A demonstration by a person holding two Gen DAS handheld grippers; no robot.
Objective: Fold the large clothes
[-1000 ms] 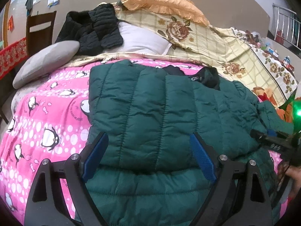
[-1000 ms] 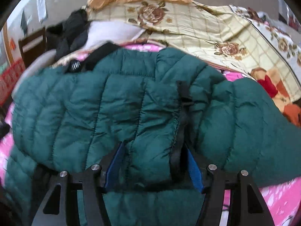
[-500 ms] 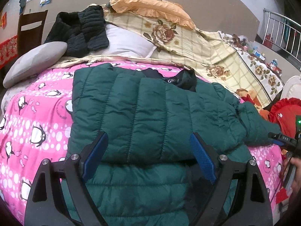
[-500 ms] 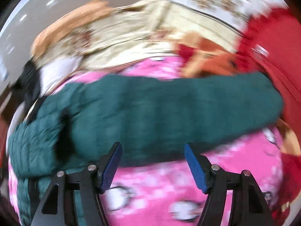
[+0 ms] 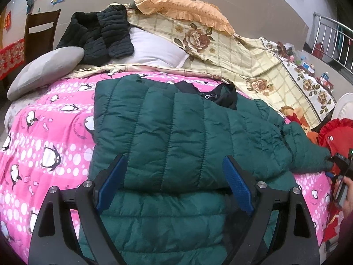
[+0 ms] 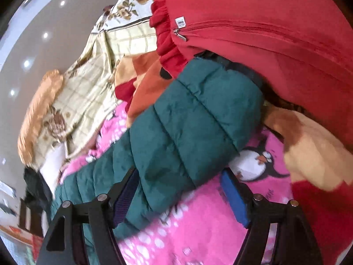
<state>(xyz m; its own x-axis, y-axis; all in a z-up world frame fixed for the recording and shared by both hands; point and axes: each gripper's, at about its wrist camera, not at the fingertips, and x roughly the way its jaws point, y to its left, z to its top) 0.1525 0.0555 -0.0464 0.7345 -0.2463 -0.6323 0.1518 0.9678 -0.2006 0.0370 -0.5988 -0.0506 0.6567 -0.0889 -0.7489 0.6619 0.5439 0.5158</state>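
Two grippers: both spread wide, neither one clenched on anything.
Left gripper [image 5: 174, 183]: released, hovering over the lower body of the green puffer jacket [image 5: 176, 132], blue pads straddling the folded edge without pinching it.
Right gripper [image 6: 178, 196]: released too, tilted hard, with the jacket's sleeve [image 6: 198, 119] lying between its fingers; whether the left pad brushes the fabric, I cannot tell.
Jacket position: spread on the pink penguin blanket [image 5: 44, 137], one side already folded over the body, the sleeve trailing out to the jacket's right toward the red cushion [image 6: 275, 33].
Why it lies so: my read is that the body is doubled up and the loose sleeve is the piece left to bring in, which explains the right gripper lining up along it.
Why the left one hangs there: likely ready to pin the folded layer so it won't slide while the sleeve is pulled across.
Writing: a small black neck label [image 5: 209, 96] at the jacket's collar starts with a pale "G"; the remaining letters are too small to read.
Cushion tag: a white tab [image 6: 181, 21] beside the zipper pull, printed, but illegible.
Beyond the jacket: a black quilted garment [image 5: 99, 35] draped on a white pillow [image 5: 154, 50], and a floral cream quilt [image 5: 242, 59] behind the collar.
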